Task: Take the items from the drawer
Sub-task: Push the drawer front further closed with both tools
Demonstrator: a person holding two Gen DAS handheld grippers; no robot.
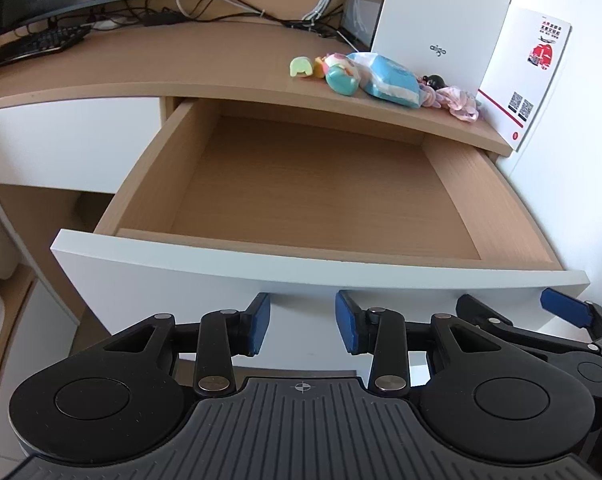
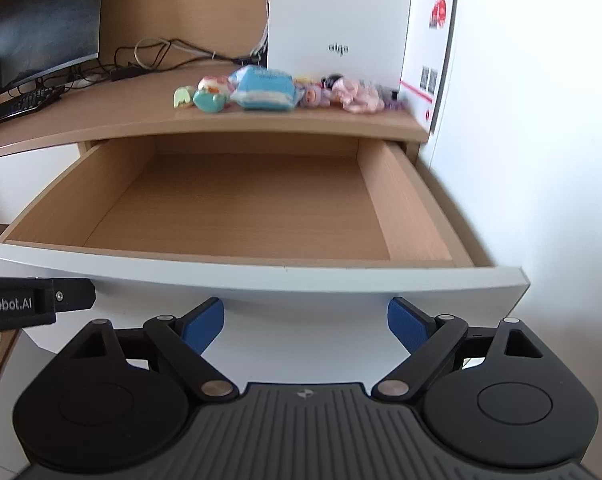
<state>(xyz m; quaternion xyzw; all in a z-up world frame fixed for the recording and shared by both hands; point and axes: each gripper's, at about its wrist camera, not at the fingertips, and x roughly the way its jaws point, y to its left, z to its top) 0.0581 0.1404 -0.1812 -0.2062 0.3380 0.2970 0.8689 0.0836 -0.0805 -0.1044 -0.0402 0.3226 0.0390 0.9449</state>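
Note:
The wooden drawer (image 1: 313, 184) (image 2: 237, 204) is pulled out, and nothing lies inside it. On the desk top behind it sit a green toy (image 1: 301, 67) (image 2: 183, 98), a teal toy (image 1: 342, 79) (image 2: 209, 101), a blue tissue pack (image 1: 387, 78) (image 2: 265, 89) and a pink cloth item (image 1: 461, 105) (image 2: 359, 96). My left gripper (image 1: 303, 326) hangs open just in front of the white drawer front (image 1: 301, 264), holding nothing. My right gripper (image 2: 305, 326) is open too, wider, before the same front (image 2: 285, 278). The right gripper's blue pads (image 1: 561, 310) also show at the left wrist view's right edge.
A white box (image 1: 445, 20) (image 2: 341, 16) and a leaflet with QR codes (image 1: 537, 80) (image 2: 433, 40) stand at the desk's right end beside a white wall. A monitor (image 2: 41, 28), a keyboard (image 1: 37, 44) (image 2: 21, 104) and tangled cables (image 1: 221, 4) lie at the back left.

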